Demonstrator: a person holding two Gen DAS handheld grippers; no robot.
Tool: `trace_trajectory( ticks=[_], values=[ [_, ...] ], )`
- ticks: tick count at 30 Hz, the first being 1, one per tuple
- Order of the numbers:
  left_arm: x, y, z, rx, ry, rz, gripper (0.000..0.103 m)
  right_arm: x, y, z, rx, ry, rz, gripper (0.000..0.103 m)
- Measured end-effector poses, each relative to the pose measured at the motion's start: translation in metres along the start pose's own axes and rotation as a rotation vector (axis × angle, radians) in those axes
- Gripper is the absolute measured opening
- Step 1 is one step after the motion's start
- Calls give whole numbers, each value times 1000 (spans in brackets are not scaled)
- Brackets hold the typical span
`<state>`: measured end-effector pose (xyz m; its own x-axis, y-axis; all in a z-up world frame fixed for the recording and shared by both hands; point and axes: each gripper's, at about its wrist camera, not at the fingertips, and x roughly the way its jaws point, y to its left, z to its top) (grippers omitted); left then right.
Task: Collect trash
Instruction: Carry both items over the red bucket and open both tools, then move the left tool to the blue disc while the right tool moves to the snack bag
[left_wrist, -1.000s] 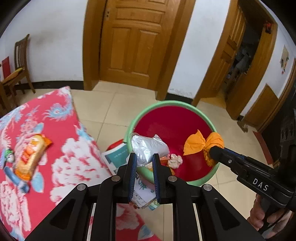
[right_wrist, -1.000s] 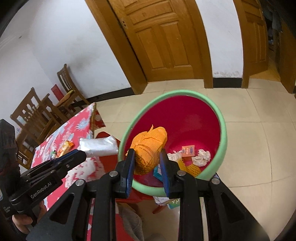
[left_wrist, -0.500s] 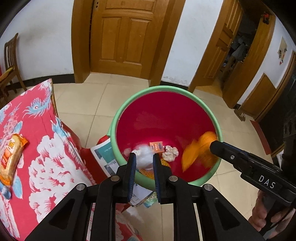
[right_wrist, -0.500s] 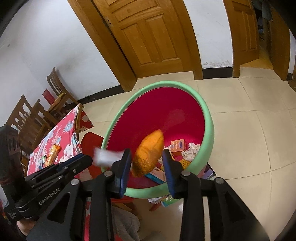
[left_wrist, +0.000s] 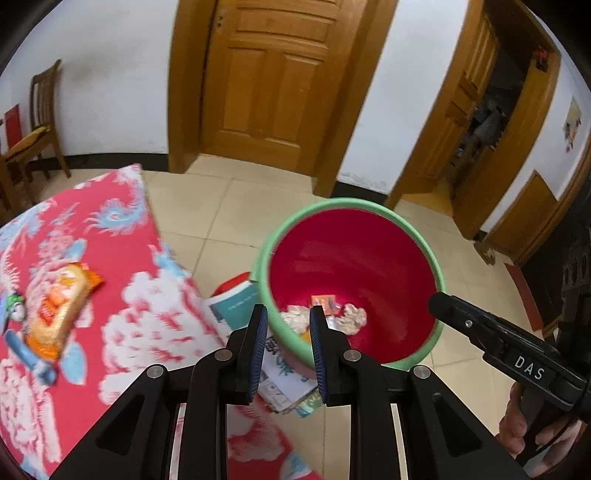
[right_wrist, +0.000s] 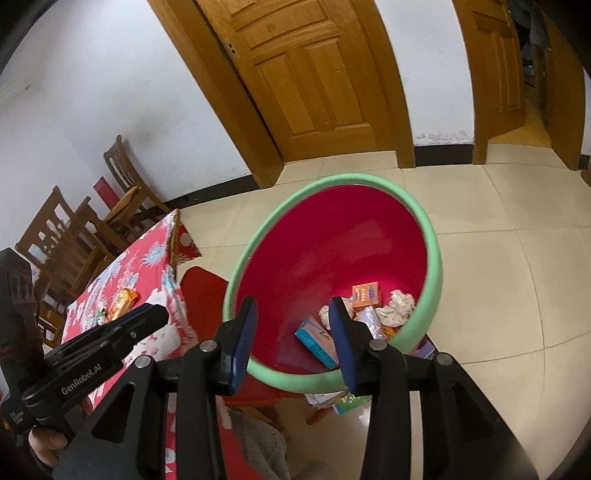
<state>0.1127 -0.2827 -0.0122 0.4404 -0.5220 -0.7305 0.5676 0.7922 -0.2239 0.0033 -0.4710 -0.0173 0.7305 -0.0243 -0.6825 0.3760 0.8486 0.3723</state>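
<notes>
A red bin with a green rim (left_wrist: 430, 254) (right_wrist: 436, 266) stands on the floor beside the table. Inside lie crumpled tissues (right_wrist: 399, 304), an orange packet (right_wrist: 365, 294), a blue box (right_wrist: 316, 339) and other wrappers. My left gripper (left_wrist: 284, 321) is open and empty, just above the bin's near rim. My right gripper (right_wrist: 291, 314) is open and empty over the bin; it also shows in the left wrist view (left_wrist: 439, 299). An orange snack wrapper (left_wrist: 59, 310) (right_wrist: 123, 301) lies on the red floral tablecloth (left_wrist: 147, 321).
Books and papers (left_wrist: 280, 380) sit under the bin on a red stool (right_wrist: 203, 288). Wooden chairs (right_wrist: 74, 229) stand at the left by the wall. Wooden doors (left_wrist: 273, 77) are behind. A small green-topped item (left_wrist: 14, 306) lies next to the snack wrapper.
Both grippers opened. The silver bag dropped from the left and the orange net bag from the right into the bin. The left gripper drew back toward the table.
</notes>
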Motion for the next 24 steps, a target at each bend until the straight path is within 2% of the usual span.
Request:
trace_trajectory(
  ticks=[24],
  values=[
    [-82,136,-11,-176,-109,222,25,21,118,-10,-158,60,151,43]
  ],
)
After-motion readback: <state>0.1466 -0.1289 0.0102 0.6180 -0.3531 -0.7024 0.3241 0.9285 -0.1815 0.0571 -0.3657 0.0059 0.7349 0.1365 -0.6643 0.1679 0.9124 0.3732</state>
